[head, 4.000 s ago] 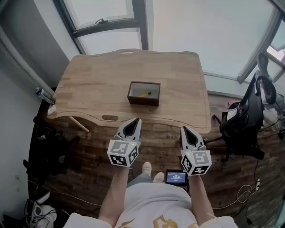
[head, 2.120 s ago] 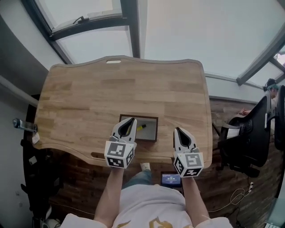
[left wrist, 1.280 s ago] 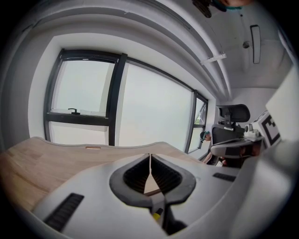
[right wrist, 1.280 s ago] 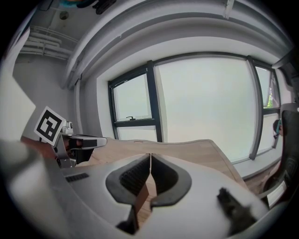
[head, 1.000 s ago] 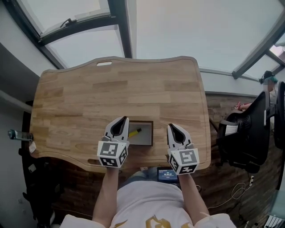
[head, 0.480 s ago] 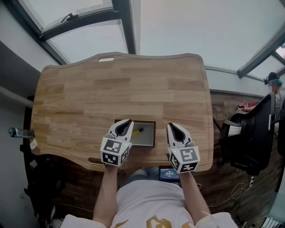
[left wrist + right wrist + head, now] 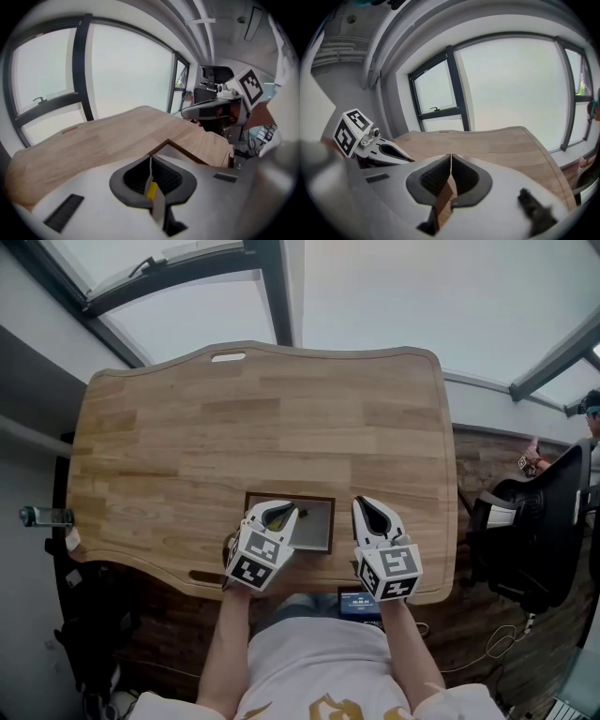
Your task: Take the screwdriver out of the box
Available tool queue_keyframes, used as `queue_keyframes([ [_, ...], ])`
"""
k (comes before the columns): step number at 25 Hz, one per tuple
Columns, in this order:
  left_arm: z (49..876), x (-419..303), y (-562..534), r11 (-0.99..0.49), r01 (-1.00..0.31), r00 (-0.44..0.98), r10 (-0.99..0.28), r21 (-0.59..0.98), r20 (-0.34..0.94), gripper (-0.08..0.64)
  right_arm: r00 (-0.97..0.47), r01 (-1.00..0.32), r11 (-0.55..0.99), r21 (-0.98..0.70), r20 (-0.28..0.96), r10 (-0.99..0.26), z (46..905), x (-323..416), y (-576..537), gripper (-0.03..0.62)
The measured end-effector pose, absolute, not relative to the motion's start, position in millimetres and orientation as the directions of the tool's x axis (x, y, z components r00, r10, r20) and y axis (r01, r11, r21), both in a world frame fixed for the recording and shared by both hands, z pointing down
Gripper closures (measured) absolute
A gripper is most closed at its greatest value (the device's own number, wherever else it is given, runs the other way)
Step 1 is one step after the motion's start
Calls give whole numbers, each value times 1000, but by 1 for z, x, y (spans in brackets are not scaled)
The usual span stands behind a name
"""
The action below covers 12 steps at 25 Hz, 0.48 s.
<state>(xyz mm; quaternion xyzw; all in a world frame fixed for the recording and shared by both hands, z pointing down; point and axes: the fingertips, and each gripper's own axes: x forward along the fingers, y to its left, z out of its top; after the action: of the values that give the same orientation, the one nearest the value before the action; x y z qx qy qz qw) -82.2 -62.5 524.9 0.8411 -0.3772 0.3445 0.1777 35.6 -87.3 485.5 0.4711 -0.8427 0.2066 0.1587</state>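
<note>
Screwdriver (image 7: 151,190) inside box (image 7: 330,524), yellow handle glimpsed through slit of left claw (image 7: 279,512). Left claw fully closed, holding nothing, angled down over box's near-left corner. Right claw (image 7: 368,505) likewise closed and empty, just right of box, not touching. Risk: closed tips going down likely to nudge screwdriver or strike box wall rather than grip; need opening first. Risk: box shoved toward near edge of surface (image 7: 234,418), already close to it. Far and left of surface bare, ample room for set-down.
</note>
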Motion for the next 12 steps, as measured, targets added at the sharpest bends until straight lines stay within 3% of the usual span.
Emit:
queue_keyframes([
  [12, 565, -77, -43, -699, -699, 475, -292, 154, 830, 540, -508, -857, 466, -219, 508, -696, 511, 34, -100, 560],
])
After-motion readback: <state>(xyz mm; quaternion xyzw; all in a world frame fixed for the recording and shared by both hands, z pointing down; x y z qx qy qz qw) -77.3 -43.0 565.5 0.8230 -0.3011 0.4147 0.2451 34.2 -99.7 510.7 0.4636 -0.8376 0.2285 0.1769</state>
